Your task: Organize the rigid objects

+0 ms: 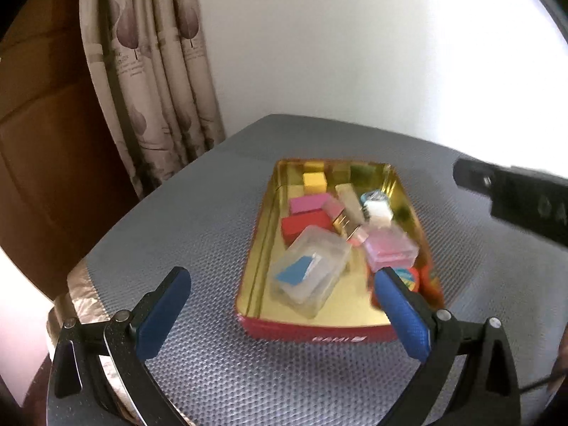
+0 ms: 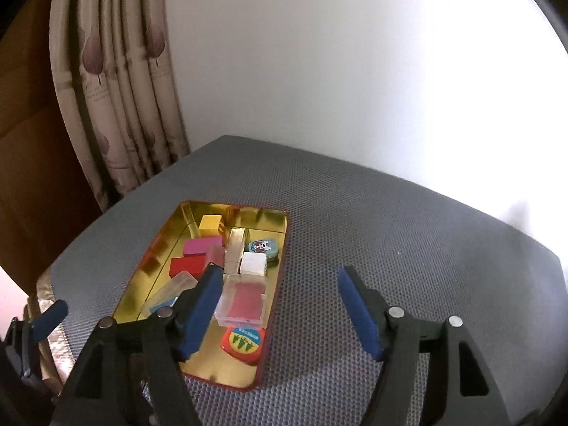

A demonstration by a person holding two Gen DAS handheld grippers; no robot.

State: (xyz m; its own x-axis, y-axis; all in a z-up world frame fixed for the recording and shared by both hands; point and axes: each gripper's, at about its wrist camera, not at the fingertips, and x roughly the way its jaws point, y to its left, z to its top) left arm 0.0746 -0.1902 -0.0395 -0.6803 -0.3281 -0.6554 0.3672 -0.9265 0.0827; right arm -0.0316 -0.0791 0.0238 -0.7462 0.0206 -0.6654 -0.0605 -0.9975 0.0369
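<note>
From the left wrist view, the tin (image 1: 319, 332) sits on the grey mat (image 1: 177, 230) just ahead of the left gripper (image 1: 282, 314) and a little to its right, its long axis running away from the camera and leaning slightly right. The blocks and small boxes lie inside it: a clear box (image 1: 309, 269) at the near end, a pink-filled case (image 1: 390, 248) beside it, a red block (image 1: 305, 225) and a yellow cube (image 1: 314, 181) further back. The left gripper is spread wide and empty — its right finger (image 1: 403, 316) crosses in front of the tin's near right corner, though whether it touches the rim I cannot tell. The right gripper's dark body (image 1: 514, 198) shows at the right edge, well off the tin.

From the right wrist view, the tin (image 2: 273, 323) lies ahead and to the left of the right gripper (image 2: 284, 314), long axis again pointing away. This claw is released — its jaws stand wide, grasping nothing, and only bare mat (image 2: 390, 230) shows past the right finger (image 2: 358, 312). The left finger (image 2: 202, 305) hangs over the tin, in front of the clear box (image 2: 174, 289) and just beside the pink-filled case (image 2: 245, 301). No loose item shows on the mat, so I judge the sorting is near done; either hand is about equally close to the tin.
</note>
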